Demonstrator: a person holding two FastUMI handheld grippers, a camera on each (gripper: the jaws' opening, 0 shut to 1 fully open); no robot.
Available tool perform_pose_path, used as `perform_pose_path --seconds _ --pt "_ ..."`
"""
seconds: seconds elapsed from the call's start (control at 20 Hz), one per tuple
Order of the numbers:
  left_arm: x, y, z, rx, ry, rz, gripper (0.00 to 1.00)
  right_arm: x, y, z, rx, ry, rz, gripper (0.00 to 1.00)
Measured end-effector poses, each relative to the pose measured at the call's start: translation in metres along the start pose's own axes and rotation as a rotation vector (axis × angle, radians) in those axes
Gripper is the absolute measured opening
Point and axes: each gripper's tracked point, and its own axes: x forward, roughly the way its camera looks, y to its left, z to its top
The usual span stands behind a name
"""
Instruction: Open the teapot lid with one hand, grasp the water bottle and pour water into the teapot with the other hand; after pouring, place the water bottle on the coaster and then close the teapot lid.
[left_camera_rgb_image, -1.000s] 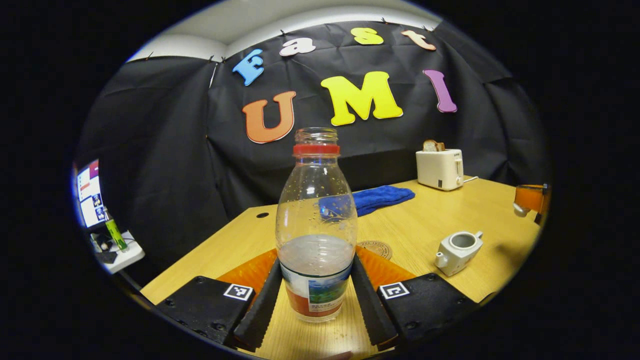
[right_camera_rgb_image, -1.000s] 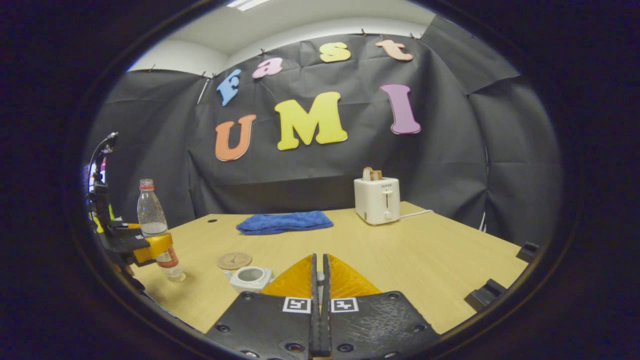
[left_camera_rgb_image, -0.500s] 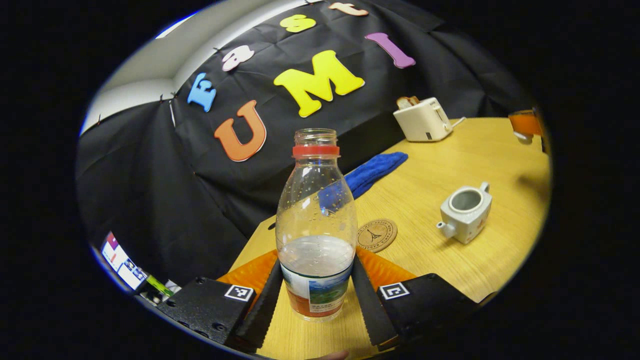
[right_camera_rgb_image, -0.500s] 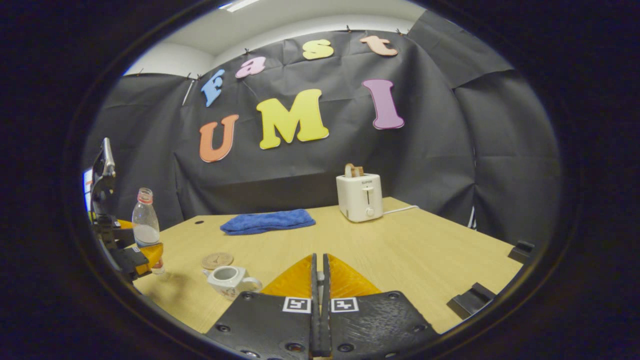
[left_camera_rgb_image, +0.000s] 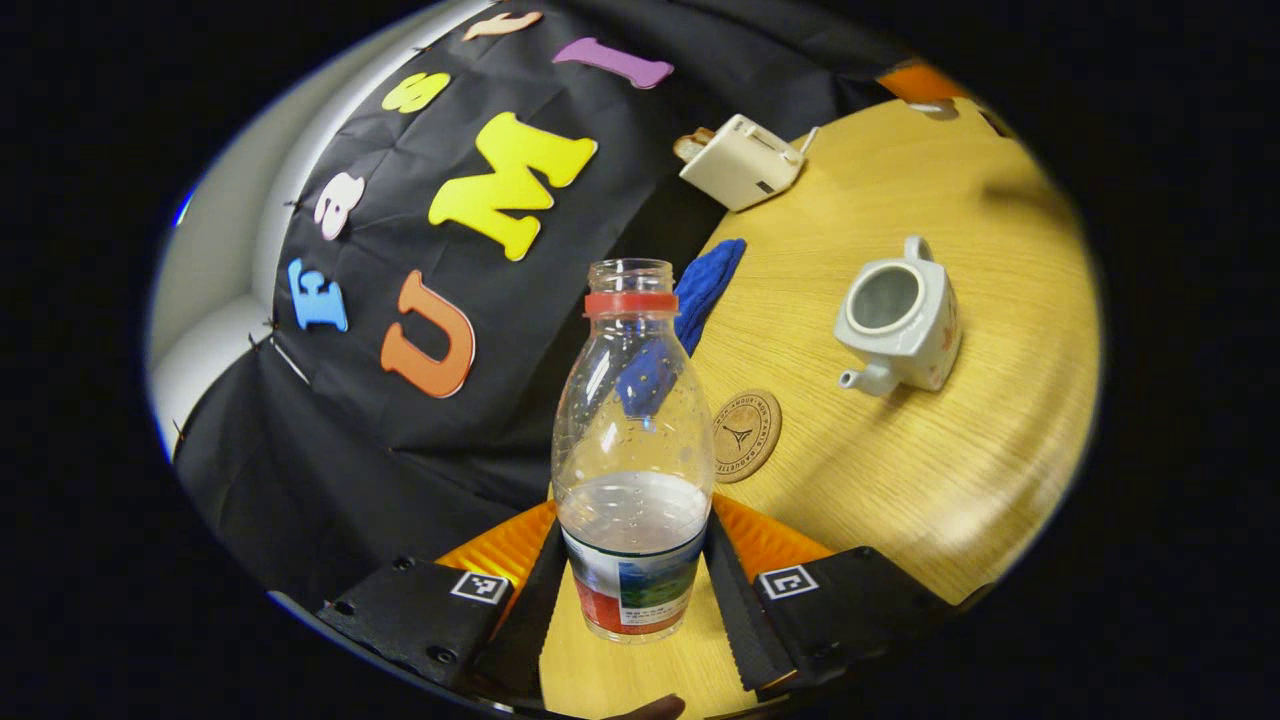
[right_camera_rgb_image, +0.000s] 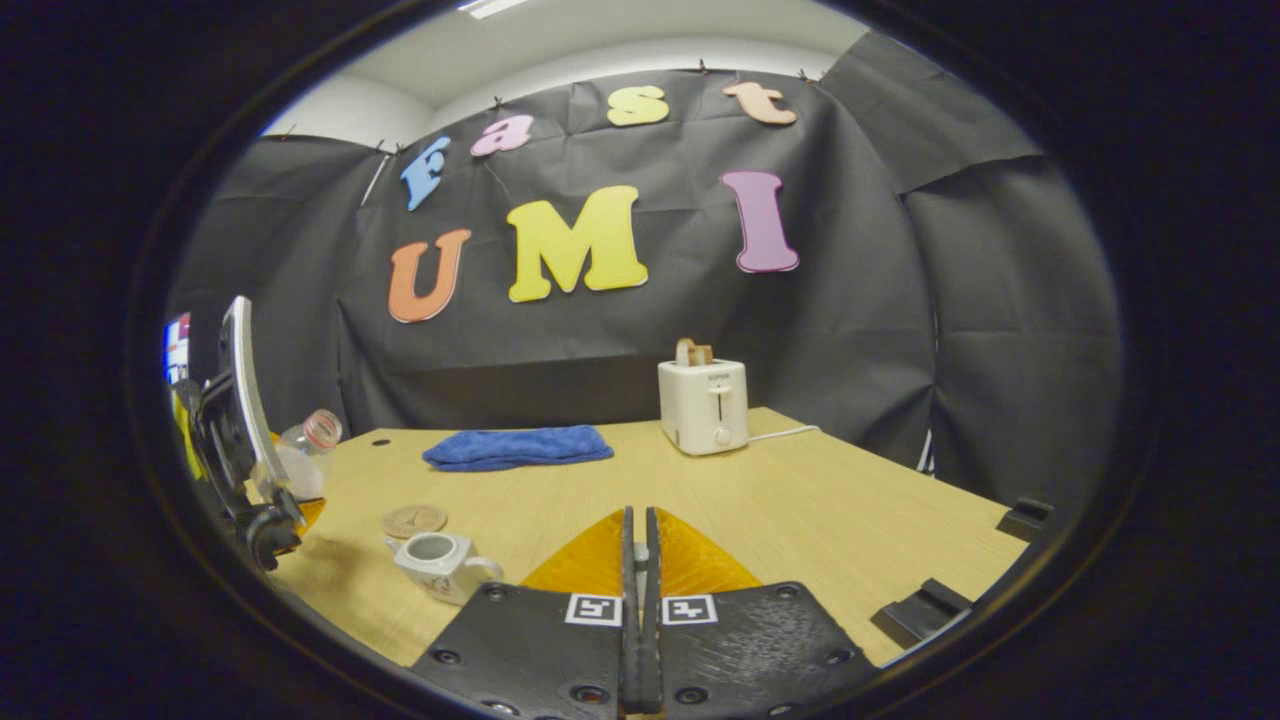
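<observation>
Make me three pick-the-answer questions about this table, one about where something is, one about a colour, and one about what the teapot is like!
1. Where is the coaster? A) under the toaster B) on the bare table between bottle and teapot C) on the cloth
2. What colour is the cloth? A) blue B) green C) white
3. How is the teapot? A) lid on B) tipped over C) lid off, top open

Answers: 1 B, it lies flat on the wood. 2 A, clearly blue beside the toaster. 3 C, its round opening shows while the left tool grips the bottle.
</observation>
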Motion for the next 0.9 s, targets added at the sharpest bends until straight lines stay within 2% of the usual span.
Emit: perform_pose_path --seconds 0.4,0.6,0.9 --pt "-0.01 -0.012 0.014 0.303 0.001 0.004 0.75 0.0 -0.004 -0.003 0.016 0.013 -0.014 0.0" --pt "-0.006 -0.01 0.009 0.463 0.049 0.015 0.75 0.0 -0.007 -0.001 0.017 0.01 -0.018 0.0" --pt "0.0 -0.012 0.009 0.594 0.103 0.001 0.75 0.001 -0.013 -0.002 0.036 0.015 -0.024 0.0"
